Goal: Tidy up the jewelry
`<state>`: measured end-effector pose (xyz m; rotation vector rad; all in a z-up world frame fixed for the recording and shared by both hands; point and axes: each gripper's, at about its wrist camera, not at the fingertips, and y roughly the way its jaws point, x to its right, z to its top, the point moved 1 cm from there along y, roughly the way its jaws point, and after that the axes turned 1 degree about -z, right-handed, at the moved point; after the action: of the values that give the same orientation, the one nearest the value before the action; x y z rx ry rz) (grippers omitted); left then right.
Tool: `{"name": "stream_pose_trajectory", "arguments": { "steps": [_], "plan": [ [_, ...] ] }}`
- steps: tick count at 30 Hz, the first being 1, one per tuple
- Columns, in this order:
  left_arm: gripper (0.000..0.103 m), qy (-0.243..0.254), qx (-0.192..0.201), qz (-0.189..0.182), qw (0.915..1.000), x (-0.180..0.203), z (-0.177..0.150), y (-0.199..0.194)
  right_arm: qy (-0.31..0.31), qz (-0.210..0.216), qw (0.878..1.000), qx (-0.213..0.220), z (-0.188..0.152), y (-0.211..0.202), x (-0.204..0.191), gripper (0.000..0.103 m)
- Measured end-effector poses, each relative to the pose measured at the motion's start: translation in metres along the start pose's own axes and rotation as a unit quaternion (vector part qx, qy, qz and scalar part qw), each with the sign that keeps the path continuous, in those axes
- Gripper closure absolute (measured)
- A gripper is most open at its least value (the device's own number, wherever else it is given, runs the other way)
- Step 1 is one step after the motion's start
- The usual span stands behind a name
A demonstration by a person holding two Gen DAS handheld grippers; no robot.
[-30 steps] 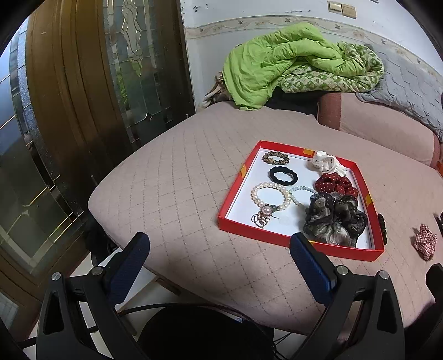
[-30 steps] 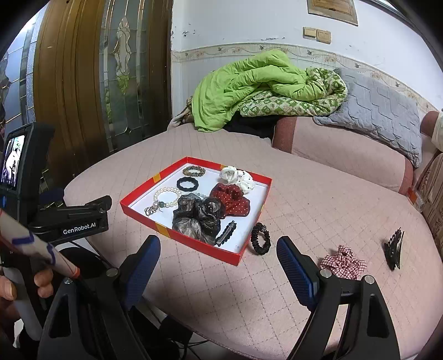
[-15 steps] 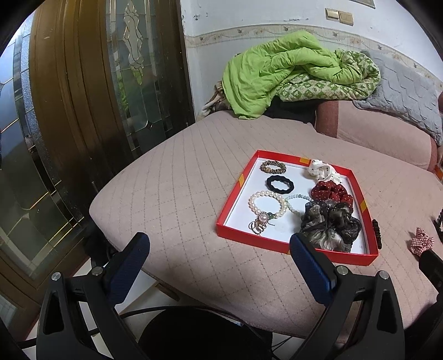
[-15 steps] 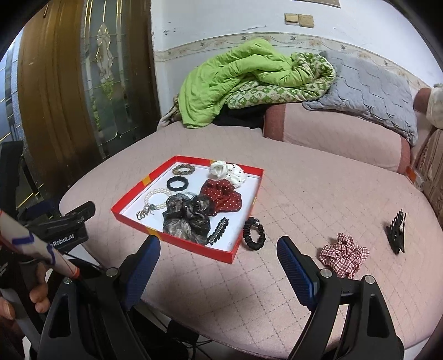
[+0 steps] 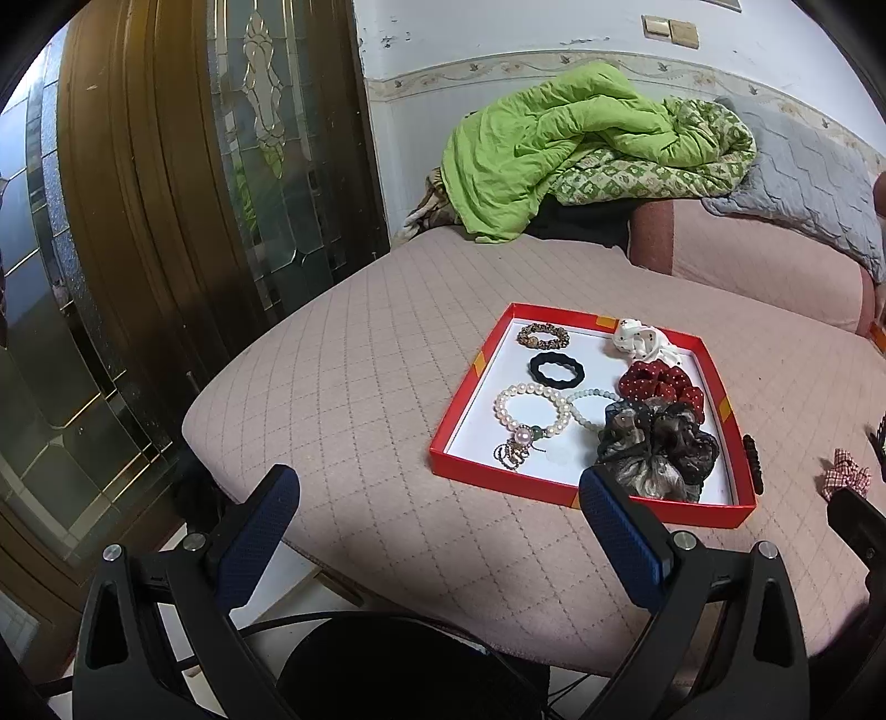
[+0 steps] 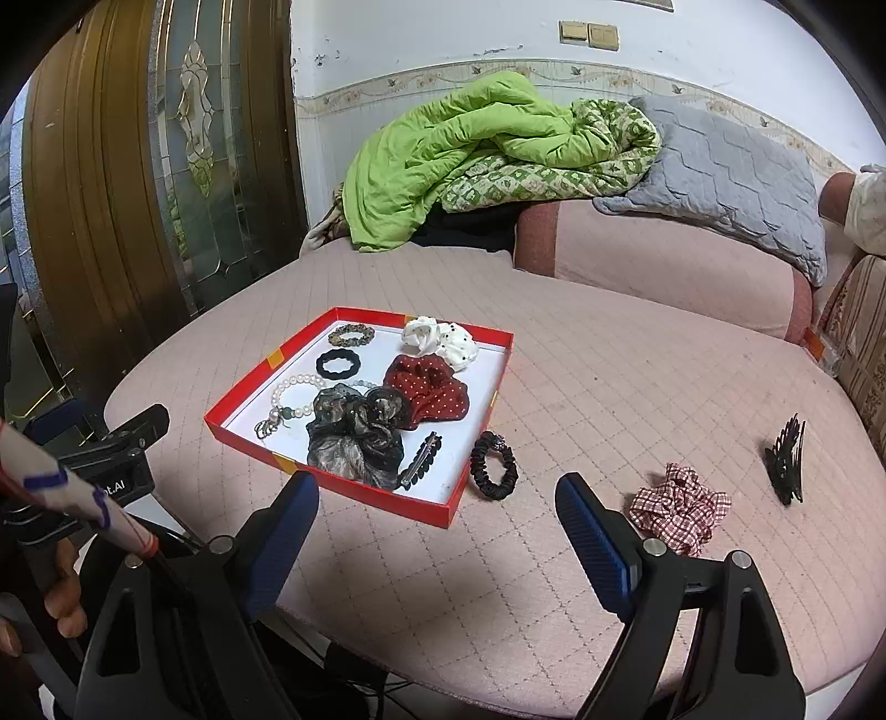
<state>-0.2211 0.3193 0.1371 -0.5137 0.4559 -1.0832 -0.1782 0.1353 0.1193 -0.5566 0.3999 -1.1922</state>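
The dark gauzy scrunchie [image 6: 354, 437] hides part of the pearl bracelet [image 6: 293, 396]; a claw clip [image 5: 879, 437] is cut off at the frame edge.

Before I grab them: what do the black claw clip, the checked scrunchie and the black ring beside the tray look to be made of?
Black claw clip: likely hard plastic, rigid thin teeth. Checked scrunchie: woven red-and-white gingham cloth, soft gathered folds. Black ring by the red tray: probably shiny ruched fabric over elastic, though beads cannot be excluded.

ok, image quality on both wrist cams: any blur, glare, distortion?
Left wrist: sharp, strong fisheye bending the door, black vignette at corners, soft even light, no glare on the tray. Right wrist: same barrel warp, also sharp; faint shadow beside the black scrunchie, wall bright but not blown out.
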Motion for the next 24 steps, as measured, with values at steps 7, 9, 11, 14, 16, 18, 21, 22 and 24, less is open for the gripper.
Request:
{"name": "stream_pose_trajectory", "arguments": {
  "steps": [7,9,11,14,16,18,21,22,24],
  "plan": [
    [0.002,0.006,-0.001,0.001,1.0,0.0048,-0.0021,-0.0019,0.0,0.0,1.0,0.0,-0.0009,0.0001,-0.0008,0.012],
    [0.002,0.008,-0.002,0.0,1.0,0.0053,-0.0024,-0.0021,0.0,0.0,1.0,-0.002,-0.0017,0.0003,-0.0009,0.012],
    [0.002,0.011,-0.002,0.001,0.9999,0.0071,-0.0028,-0.0025,-0.001,0.001,1.0,-0.003,-0.0023,0.0,-0.0013,0.012],
    [0.002,0.014,-0.002,0.0,0.9999,0.0081,-0.0033,-0.0025,-0.001,0.001,1.0,-0.003,-0.0034,0.0004,-0.0014,0.012],
    [0.002,0.015,-0.001,0.0,0.9999,0.008,-0.0031,-0.0025,-0.002,0.001,1.0,-0.003,-0.0035,0.0008,-0.0015,0.012],
    [0.002,0.015,-0.003,0.0,0.9999,0.0077,-0.0032,-0.0023,-0.002,0.0,1.0,-0.004,-0.0036,0.0008,-0.0016,0.012],
    [0.002,0.014,-0.002,0.0,0.9999,0.008,-0.0038,-0.0031,-0.002,0.001,1.0,-0.004,-0.0035,0.001,-0.0017,0.012],
    [0.002,0.014,-0.002,0.0,0.9999,0.0079,-0.0039,-0.0028,-0.003,0.001,1.0,-0.004,-0.0038,0.001,-0.0019,0.012],
    [0.002,0.016,-0.003,0.0,0.9999,0.0075,-0.0038,-0.0026,-0.005,0.001,1.0,-0.005,-0.0048,0.0009,-0.0028,0.012]
  ]
}}
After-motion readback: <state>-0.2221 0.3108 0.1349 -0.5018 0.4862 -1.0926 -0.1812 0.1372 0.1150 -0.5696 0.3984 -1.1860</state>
